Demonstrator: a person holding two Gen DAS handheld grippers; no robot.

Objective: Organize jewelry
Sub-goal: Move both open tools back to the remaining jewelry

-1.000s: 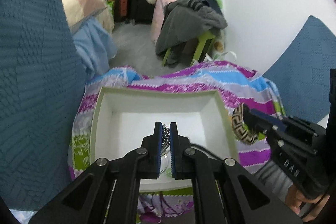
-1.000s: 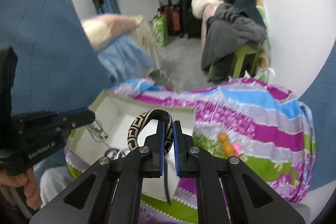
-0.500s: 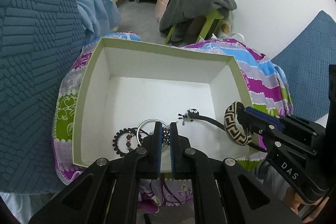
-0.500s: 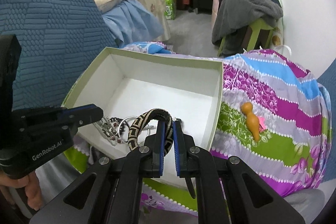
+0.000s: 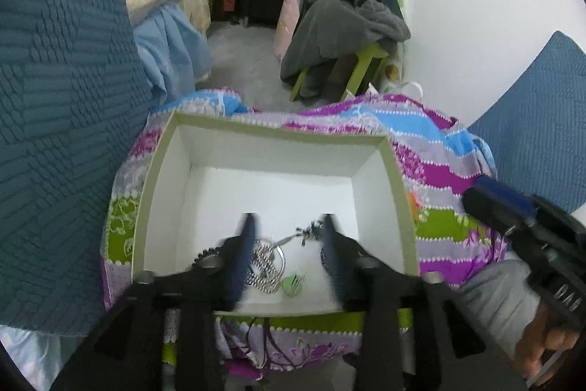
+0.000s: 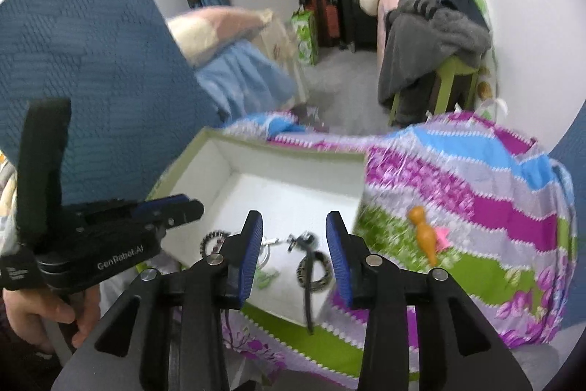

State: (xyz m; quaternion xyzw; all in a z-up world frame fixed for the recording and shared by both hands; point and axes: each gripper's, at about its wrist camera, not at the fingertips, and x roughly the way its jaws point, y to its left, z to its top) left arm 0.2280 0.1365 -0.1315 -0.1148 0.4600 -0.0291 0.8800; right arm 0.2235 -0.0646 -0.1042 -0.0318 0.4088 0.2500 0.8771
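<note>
Between the opening jaws of the left gripper (image 5: 287, 244) a beaded chain (image 5: 264, 268) and a silver ring (image 5: 278, 253) lay on the white floor of the box (image 5: 278, 131), gripped by nothing. The jaws of the right gripper (image 6: 295, 250) were opening too, and the patterned bangle (image 6: 315, 268) lay loose in the box under them, with a black cord (image 6: 307, 295) hanging over the near wall. The box stood on a striped cloth (image 6: 476, 193) of purple, blue and green, where also an orange figure (image 6: 425, 233) lay. Behind were blue cushions (image 5: 62, 105), piled clothes and suitcases. The left fingers were blurred, and a small green piece (image 5: 293, 283) in the box I could not identify.
</note>
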